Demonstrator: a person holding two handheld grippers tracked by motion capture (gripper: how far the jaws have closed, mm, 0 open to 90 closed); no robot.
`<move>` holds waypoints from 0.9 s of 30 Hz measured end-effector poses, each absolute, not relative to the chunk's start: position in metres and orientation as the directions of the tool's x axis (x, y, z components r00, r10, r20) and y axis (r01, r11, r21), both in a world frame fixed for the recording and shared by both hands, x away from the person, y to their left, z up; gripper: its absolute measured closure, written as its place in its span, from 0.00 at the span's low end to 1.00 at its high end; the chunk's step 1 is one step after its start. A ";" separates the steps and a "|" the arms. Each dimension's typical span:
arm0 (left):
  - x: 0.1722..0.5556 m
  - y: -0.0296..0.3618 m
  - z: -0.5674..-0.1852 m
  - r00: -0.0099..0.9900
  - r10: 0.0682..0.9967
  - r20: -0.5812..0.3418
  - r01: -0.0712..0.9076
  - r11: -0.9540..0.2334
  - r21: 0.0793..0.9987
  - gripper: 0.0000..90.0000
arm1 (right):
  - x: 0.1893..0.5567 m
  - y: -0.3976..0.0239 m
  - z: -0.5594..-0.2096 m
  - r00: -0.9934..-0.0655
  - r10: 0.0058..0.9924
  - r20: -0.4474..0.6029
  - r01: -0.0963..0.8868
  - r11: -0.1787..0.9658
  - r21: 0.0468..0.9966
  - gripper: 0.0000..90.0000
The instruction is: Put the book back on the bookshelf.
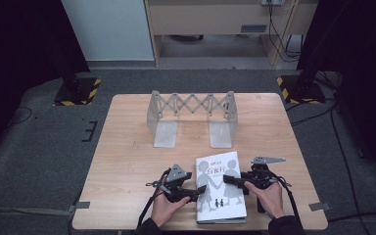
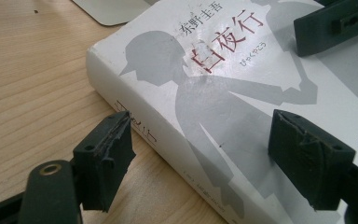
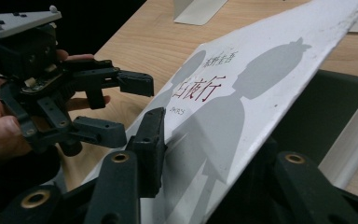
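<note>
A white paperback book point(image 1: 221, 188) with grey silhouette figures and red title characters lies on the near edge of the wooden table point(image 1: 127, 147), long axis running away from the person. The right gripper point(image 1: 232, 180) clasps its lifted front cover point(image 3: 242, 107), one jaw above and one beneath. The left gripper point(image 1: 200, 190) stands released, jaws straddling the spine edge without pressing, in front of an empty metal expandable book rack point(image 1: 192, 116).

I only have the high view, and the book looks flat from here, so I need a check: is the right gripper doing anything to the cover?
Observer: Yes. In the right gripper view the front cover is tilted up off the pages, between the jaws of the right gripper.
Operator: And the left gripper?
Observer: It is open: one jaw beside the spine over the table, the other above the front cover.
</note>
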State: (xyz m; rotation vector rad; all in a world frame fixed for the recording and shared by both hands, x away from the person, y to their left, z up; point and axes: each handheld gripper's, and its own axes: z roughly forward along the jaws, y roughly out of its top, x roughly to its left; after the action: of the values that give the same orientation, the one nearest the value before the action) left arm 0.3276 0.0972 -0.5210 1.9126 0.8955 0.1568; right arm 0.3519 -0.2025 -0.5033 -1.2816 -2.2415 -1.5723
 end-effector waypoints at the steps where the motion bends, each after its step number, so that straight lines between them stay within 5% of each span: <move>1: 0.328 0.097 -0.521 0.719 0.644 -0.260 0.518 -0.247 0.819 0.24 | 0.352 -0.203 -0.503 -0.633 0.563 0.532 0.690 0.098 0.717 0.68; 27: 0.333 0.102 -0.519 0.696 0.664 -0.275 0.524 -0.208 0.826 0.27 | 0.354 -0.200 -0.501 -0.581 0.537 0.612 0.729 0.010 0.684 0.80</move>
State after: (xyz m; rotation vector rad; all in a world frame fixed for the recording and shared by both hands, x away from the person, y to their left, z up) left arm 0.3330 0.1024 -0.5192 1.8725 0.9288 0.1690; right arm 0.3536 -0.2001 -0.5013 -1.3365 -2.0975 -1.6120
